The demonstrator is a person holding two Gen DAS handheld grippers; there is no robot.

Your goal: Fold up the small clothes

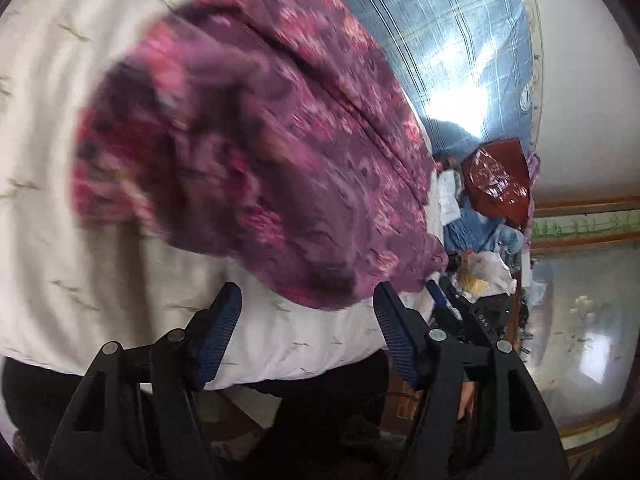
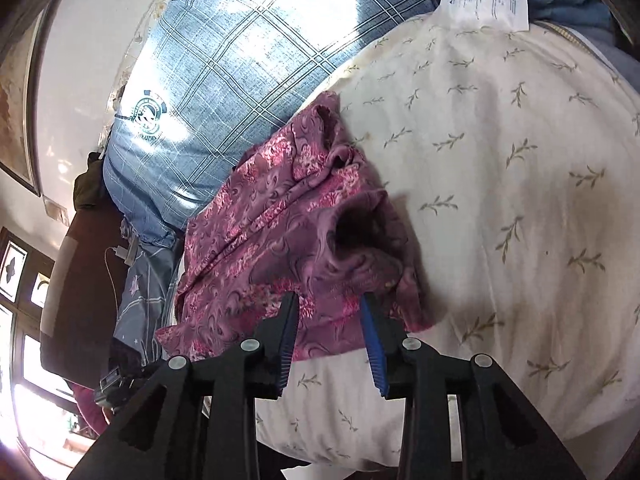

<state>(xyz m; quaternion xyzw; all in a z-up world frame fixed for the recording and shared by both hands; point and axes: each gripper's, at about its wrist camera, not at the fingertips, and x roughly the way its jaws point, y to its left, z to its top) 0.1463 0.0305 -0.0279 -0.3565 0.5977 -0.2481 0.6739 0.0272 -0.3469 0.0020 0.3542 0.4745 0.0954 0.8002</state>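
Lying bunched on the white sheet [image 2: 500, 160] beside the blue pillow [image 2: 240, 52], the purple garment [image 2: 260, 236] awaits folding. Right gripper [image 2: 330, 308] straddles its near edge, half-open, apparently for a pinch. Left gripper [image 1: 308, 300] hovers wide, empty.

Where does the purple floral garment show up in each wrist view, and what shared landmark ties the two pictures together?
Left wrist: purple floral garment fills the centre, blurred, above the open left gripper.
Right wrist: it lies centre-left, just ahead of the right gripper.
Shared landmark: blue plaid bedding behind the garment.
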